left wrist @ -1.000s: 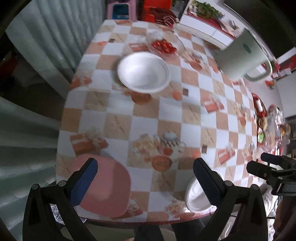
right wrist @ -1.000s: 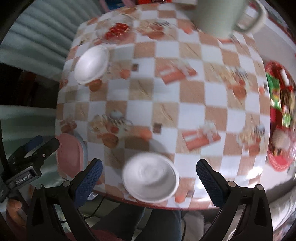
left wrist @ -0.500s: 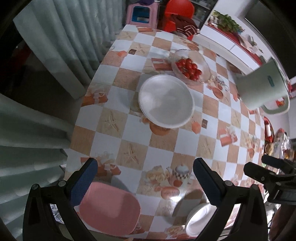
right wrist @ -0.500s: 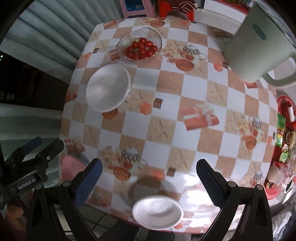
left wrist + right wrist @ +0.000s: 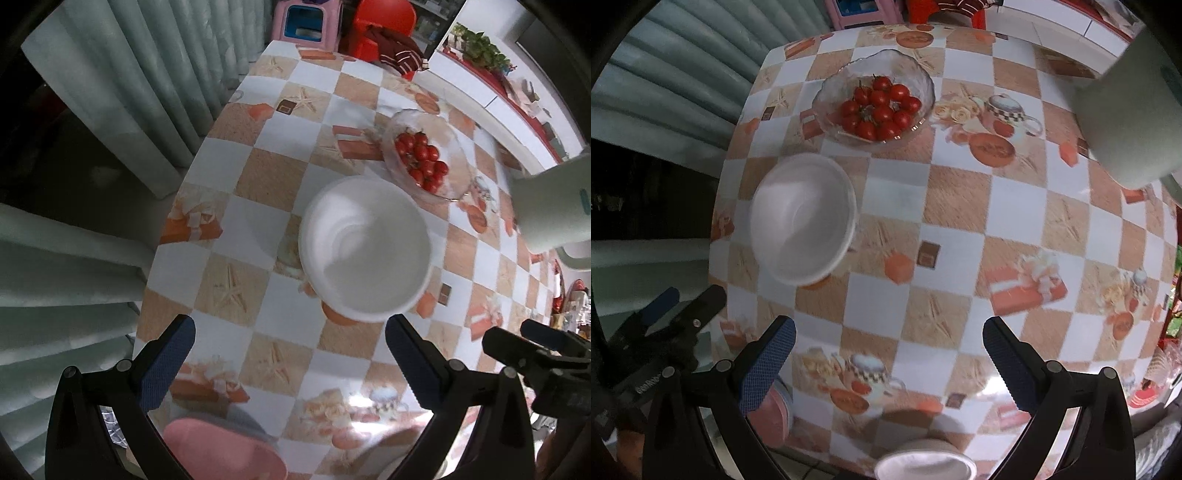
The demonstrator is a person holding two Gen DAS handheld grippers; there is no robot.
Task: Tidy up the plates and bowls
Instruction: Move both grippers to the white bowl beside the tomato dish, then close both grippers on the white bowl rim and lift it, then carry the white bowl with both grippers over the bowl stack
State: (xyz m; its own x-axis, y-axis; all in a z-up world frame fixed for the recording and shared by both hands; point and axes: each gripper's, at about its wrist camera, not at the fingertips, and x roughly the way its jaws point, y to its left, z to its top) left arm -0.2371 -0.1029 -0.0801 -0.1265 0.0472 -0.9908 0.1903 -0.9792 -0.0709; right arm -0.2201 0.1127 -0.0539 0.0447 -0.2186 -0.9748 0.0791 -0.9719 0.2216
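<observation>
A large white bowl (image 5: 364,248) sits on the checkered table, just beyond my open, empty left gripper (image 5: 290,363). It also shows at the left of the right wrist view (image 5: 803,218). A pink plate (image 5: 225,448) lies at the table's near edge below the left gripper, and shows partly behind the left finger in the right wrist view (image 5: 777,413). A small white bowl (image 5: 925,464) sits at the near edge below my open, empty right gripper (image 5: 888,363).
A glass bowl of cherry tomatoes (image 5: 875,98) stands behind the white bowl. A large pale green jug (image 5: 1134,118) stands at the far right. Grey curtains (image 5: 110,110) hang to the left of the table. Stools (image 5: 303,22) stand beyond the far end.
Both grippers have moved forward over the table toward the large white bowl, which now looks much bigger. The pink plate and small white bowl have slid to the bottom edge.
</observation>
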